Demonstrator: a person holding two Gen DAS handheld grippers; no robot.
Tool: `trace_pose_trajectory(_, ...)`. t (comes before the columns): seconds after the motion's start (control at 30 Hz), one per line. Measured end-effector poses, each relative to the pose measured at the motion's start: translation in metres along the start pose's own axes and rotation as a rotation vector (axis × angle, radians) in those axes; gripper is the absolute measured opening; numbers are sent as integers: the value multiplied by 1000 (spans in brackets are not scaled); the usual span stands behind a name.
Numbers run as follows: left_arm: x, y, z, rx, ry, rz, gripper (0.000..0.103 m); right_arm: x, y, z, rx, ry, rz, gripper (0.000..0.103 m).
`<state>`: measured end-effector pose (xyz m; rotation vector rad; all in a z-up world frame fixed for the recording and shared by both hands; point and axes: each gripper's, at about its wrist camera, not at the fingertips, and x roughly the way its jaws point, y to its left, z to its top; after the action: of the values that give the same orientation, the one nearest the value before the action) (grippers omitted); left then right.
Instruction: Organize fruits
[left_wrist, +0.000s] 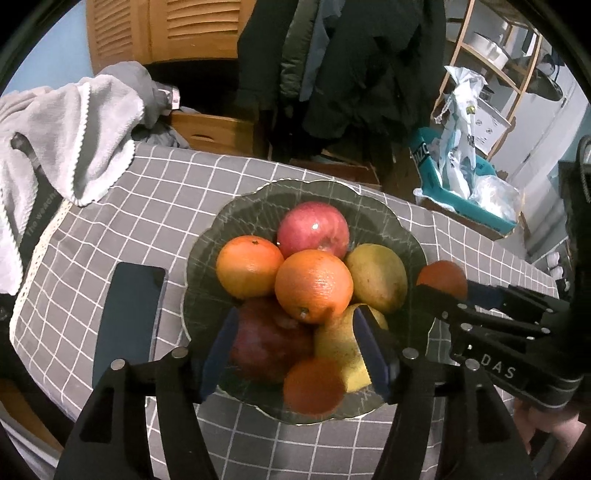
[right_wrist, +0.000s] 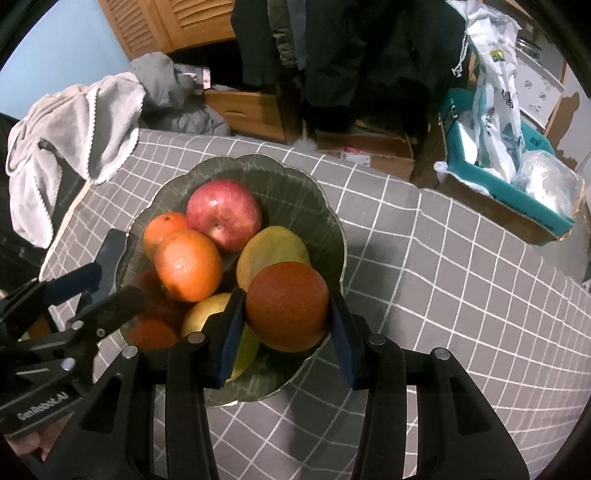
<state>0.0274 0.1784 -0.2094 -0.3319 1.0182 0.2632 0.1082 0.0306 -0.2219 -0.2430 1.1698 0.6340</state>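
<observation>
The right gripper (right_wrist: 287, 325) is clamped on a dark orange (right_wrist: 287, 306), both blue pads pressed to its sides, held above the bowl's (right_wrist: 325, 206) rim at about four o'clock. The pads hide the fruit's flanks; its underside cannot be seen.

The left gripper (left_wrist: 295, 354) stands parted, its pads touching nothing. A blurred small orange (left_wrist: 314, 386) lies below and between them in the bowl at six o'clock; too soft to tell whether it rests or is in the air. The fingers cover part of a dark red apple (left_wrist: 269, 339) at seven o'clock and a yellow fruit (left_wrist: 340, 343) at five.

Piled in the middle of the bowl are a bright orange (left_wrist: 314, 284), a second orange (left_wrist: 249, 266) at ten o'clock, a red apple (left_wrist: 313, 229) at twelve and a mango (left_wrist: 376, 277) at three. All touch their neighbours.

The bowl sits on a grey checked cloth (right_wrist: 443, 295). A dark phone (left_wrist: 129, 314) lies just beside the bowl at nine o'clock. A pale towel (left_wrist: 74, 140) hangs over the cloth's far-left corner. From two to five o'clock of the bowl the cloth is bare out to the table edge, beyond which stands a teal box (right_wrist: 517, 192) with bags.
</observation>
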Motion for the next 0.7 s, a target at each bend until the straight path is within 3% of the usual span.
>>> trace_pose_trajectory(0.23,-11,10,1,-35,-23,29,69,7,6,-2,-11,34,33,44)
trace_pose_trajectory(0.4,-16,16,1,-51,-30,38,69,-2,7,1,-1,8,54,61)
trace_pose_trajectory(0.7,-40,15,6,-52,-78,31,69,-36,3,12,10,-72,14,61)
